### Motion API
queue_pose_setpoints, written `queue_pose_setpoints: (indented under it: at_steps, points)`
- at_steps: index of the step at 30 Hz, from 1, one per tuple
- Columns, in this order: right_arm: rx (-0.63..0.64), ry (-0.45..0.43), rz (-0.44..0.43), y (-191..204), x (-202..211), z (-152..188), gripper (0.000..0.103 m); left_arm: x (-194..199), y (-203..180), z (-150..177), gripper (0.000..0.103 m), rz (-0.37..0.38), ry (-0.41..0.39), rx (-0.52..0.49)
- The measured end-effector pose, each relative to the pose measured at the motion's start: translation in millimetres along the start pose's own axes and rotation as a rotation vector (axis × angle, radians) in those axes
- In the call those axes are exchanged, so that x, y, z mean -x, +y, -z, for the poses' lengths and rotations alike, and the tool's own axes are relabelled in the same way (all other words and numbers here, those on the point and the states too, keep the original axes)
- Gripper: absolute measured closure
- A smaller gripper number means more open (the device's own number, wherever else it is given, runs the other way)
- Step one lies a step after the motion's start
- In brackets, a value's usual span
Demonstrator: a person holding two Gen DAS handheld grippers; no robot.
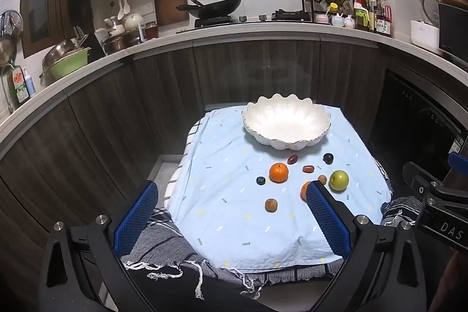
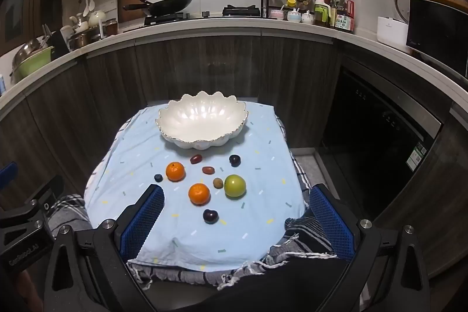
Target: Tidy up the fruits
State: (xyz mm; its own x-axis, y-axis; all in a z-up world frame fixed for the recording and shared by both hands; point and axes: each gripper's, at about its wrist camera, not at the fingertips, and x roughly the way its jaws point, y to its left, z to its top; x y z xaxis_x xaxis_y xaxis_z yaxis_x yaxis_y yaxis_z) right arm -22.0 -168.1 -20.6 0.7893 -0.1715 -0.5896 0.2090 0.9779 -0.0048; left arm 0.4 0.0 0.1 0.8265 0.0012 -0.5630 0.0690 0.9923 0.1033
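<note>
So the fruit is all loose on the light blue cloth [image 2: 140, 148] that covers the little table, none of it in the white scalloped bowl [image 2: 201, 119] yet, which sits at the far end of the cloth. Just in front of the bowl there's a reddish date-looking thing [image 2: 196, 158] and a dark plum [image 2: 235, 160], then a second reddish one [image 2: 208, 170] a bit closer in. To the left is an orange [image 2: 175, 171] with a blueberry [image 2: 158, 177] right beside it. Nearer the camera: another orange [image 2: 199, 194], a green apple [image 2: 235, 186], and a small brownish fruit [image 2: 218, 182] tucked between those two. Closest of all is another dark plum [image 2: 210, 216], sitting apart from the rest. Both claws are wide apart and holding nothing; the right claw [image 2: 237, 224] hangs over the near edge of the cloth, and the left claw [image 1: 231, 221] does the same from the left side, its right finger [image 1: 327, 215] covering part of the nearer orange in that view. Under the blue cloth there's a grey plaid blanket [image 2: 304, 227] with a fringe. Behind everything, dark wood cabinets and a kitchen counter with a wok [image 2: 166, 5] on the stove.
</note>
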Motion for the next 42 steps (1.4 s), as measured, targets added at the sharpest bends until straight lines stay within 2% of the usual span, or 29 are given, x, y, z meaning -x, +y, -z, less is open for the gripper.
queue_pose_setpoints:
  at_steps: [42]
  points:
    - [0.01,-0.01,0.008,0.3,3.6,-1.8,0.002,1.7,2.5,2.4,0.0,0.019,-0.003,0.01]
